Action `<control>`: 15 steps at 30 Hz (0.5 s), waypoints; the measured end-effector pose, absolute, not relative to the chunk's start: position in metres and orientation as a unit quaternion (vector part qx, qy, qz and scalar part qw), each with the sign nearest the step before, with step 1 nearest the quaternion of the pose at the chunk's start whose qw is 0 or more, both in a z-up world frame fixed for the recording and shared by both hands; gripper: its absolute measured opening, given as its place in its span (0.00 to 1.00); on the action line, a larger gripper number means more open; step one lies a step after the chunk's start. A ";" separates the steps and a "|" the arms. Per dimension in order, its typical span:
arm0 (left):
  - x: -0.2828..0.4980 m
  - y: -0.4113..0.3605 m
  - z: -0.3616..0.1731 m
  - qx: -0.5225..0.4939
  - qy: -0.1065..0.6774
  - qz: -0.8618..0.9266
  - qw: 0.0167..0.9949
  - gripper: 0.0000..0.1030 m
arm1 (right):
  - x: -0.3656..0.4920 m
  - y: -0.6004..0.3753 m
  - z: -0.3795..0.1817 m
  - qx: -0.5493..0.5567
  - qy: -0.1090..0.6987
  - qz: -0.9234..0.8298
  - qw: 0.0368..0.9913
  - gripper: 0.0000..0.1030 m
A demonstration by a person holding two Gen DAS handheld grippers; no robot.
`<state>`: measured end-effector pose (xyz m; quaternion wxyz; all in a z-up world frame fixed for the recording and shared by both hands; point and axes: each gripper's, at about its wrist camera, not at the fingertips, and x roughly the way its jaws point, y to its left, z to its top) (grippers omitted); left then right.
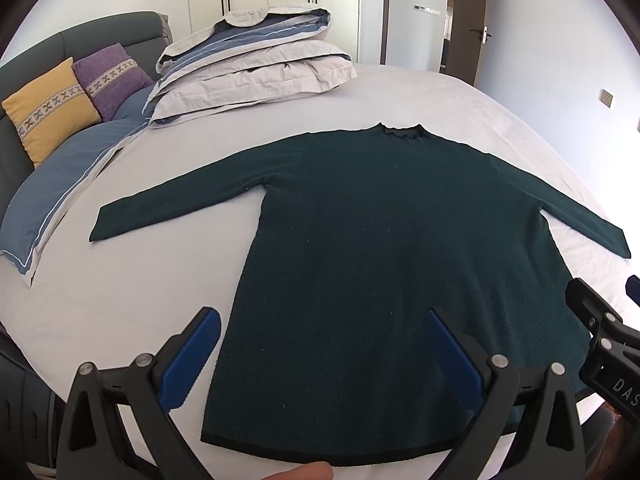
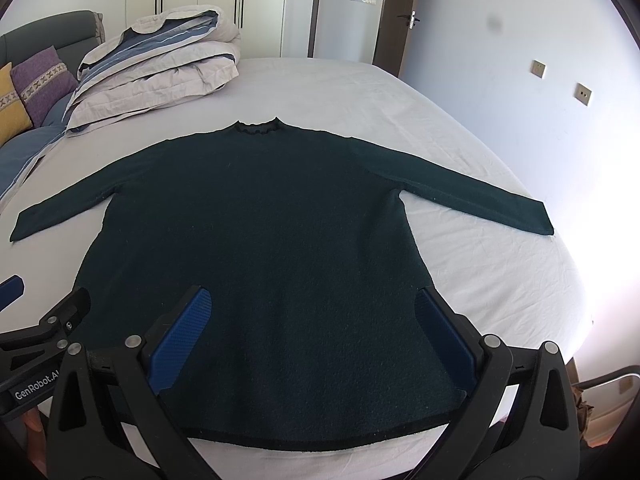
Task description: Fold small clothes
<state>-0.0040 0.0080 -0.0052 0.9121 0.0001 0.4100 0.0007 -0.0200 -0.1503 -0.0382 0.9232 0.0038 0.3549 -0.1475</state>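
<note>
The sweater [image 1: 380, 240] is dark green, fuzzy knit, with a ribbed round collar [image 1: 402, 131] and a darker band along the hem. It lies flat on the bed [image 1: 120, 288], front panel smooth, both long sleeves spread straight out to the sides, collar at the far end and hem nearest the cameras. The bed is covered by a pale, lightly creased sheet.

The left gripper [image 1: 324, 356] hangs above the hem area with its 2 blue ribbed pads [image 1: 192, 356] spread wide and nothing between them. The right gripper [image 2: 316, 336] stands likewise over the lower body of the sweater, fingers wide apart, holding nothing.

Beyond the collar, to the left, a quilt [image 1: 256, 64] in beige and blue is folded into a thick, puffy stack. Left of it, 2 square cushions lean on a dark padded headboard [image 1: 80, 40]: 1 yellow cushion [image 1: 48, 112] and 1 purple cushion [image 1: 112, 78], each with a pale cross-patterned band.
</note>
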 end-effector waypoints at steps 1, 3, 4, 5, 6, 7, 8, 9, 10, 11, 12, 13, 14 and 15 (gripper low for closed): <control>-0.003 0.008 -0.005 0.000 0.410 0.000 0.912 1.00 | -0.020 -0.150 -0.038 0.004 0.355 -0.147 0.923 1.00; -0.004 0.009 -0.006 0.000 0.410 0.000 0.912 1.00 | -0.020 -0.150 -0.039 0.004 0.355 -0.148 0.923 1.00; -0.004 0.008 -0.008 0.001 0.410 0.000 0.912 1.00 | -0.019 -0.150 -0.040 0.004 0.356 -0.148 0.923 1.00; -0.004 0.008 -0.008 0.001 0.411 0.000 0.912 1.00 | -0.019 -0.150 -0.040 0.004 0.355 -0.148 0.923 1.00; -0.004 0.009 -0.009 0.001 0.411 -0.001 0.912 1.00 | -0.019 -0.149 -0.041 0.004 0.355 -0.148 0.923 1.00; -0.004 0.009 -0.009 0.001 0.411 -0.001 0.912 1.00 | -0.019 -0.150 -0.041 0.004 0.356 -0.148 0.923 1.00; -0.005 0.008 -0.009 0.001 0.411 0.000 0.912 1.00 | -0.019 -0.150 -0.040 0.005 0.356 -0.147 0.923 1.00; -0.005 0.009 -0.009 0.001 0.411 -0.001 0.912 1.00 | -0.019 -0.150 -0.041 0.005 0.356 -0.147 0.923 1.00; -0.005 0.008 -0.009 0.001 0.411 -0.001 0.912 1.00 | -0.019 -0.150 -0.041 0.004 0.355 -0.148 0.923 1.00; -0.005 0.008 -0.009 0.001 0.411 0.000 0.912 1.00 | -0.019 -0.150 -0.040 0.004 0.355 -0.148 0.923 1.00; -0.006 0.009 -0.009 0.002 0.411 -0.001 0.912 1.00 | -0.019 -0.150 -0.041 0.005 0.356 -0.148 0.923 1.00; -0.007 0.009 -0.010 0.002 0.411 -0.001 0.911 1.00 | -0.019 -0.150 -0.041 0.005 0.356 -0.147 0.923 1.00; -0.006 0.009 -0.010 0.002 0.412 -0.001 0.911 1.00 | -0.019 -0.150 -0.041 0.005 0.356 -0.147 0.923 1.00; -0.007 0.009 -0.011 0.002 0.413 -0.001 0.911 1.00 | -0.019 -0.150 -0.042 0.004 0.356 -0.148 0.923 1.00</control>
